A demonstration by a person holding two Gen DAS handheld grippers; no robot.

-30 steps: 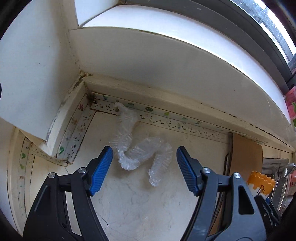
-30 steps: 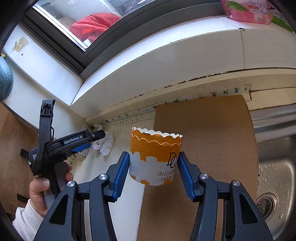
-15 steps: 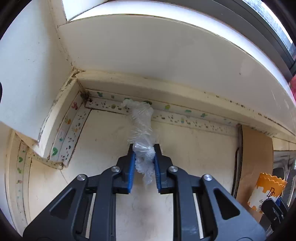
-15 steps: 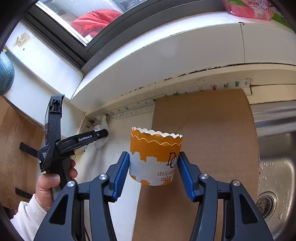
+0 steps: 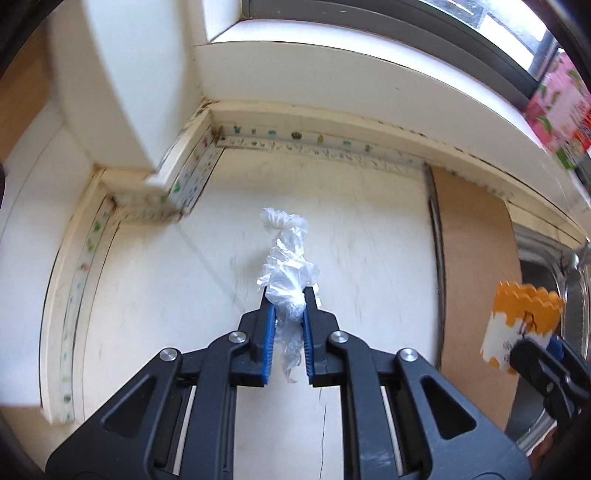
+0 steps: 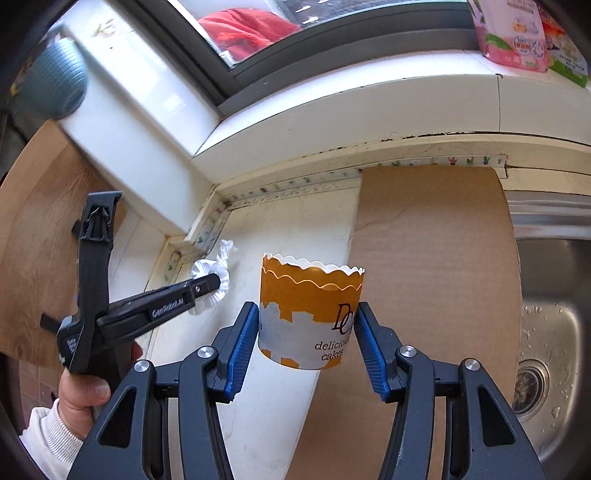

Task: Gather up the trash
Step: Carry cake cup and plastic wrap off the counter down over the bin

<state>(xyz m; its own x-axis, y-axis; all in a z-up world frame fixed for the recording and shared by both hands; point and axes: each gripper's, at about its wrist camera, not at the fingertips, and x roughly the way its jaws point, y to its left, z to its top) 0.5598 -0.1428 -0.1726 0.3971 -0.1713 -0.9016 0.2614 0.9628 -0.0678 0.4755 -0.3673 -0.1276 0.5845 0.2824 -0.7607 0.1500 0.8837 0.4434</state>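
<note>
A crumpled clear plastic wrapper is pinched in my left gripper, whose blue pads are shut on its lower part; the rest of it sticks out past the fingertips above the white counter. From the right wrist view the same wrapper shows at the tip of the left gripper, held by a hand in a white sleeve. My right gripper is shut on an orange and white paper cake cup, upright with its scalloped rim up. That cup also appears at the right edge of the left wrist view.
A brown cardboard sheet covers the counter beside a steel sink. A white sill and window frame run along the back, with pink packets on it. A white wall block juts in at the left corner.
My left gripper closed on the plastic wrapper and pulled it away from the back corner, lifting it off the counter. The right gripper kept the cup and drifted back a little.
</note>
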